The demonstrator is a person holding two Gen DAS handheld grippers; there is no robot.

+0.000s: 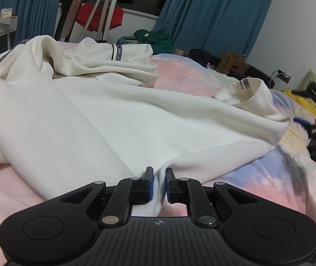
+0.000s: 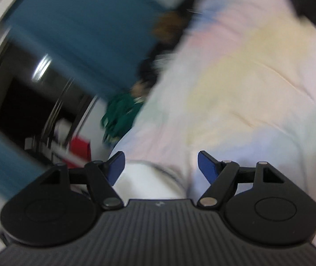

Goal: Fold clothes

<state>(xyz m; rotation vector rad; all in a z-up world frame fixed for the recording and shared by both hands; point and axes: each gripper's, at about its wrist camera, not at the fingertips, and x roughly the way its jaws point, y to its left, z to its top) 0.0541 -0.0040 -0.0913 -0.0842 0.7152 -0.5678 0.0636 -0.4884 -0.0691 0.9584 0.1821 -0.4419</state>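
A pastel bed (image 1: 257, 177) carries the white top (image 1: 135, 119), spread for folding; the left gripper (image 1: 159, 185) pinches its near hem, while the right gripper (image 2: 160, 166) hangs blurred, jaws wide and empty

A bed (image 1: 235, 177) covered in a pastel pink, blue and yellow sheet is carrying a white shirt (image 1: 122, 115), which is lying rumpled across its middle, while a green garment (image 1: 155, 40) is sitting toward 12 o'clock at the far edge.
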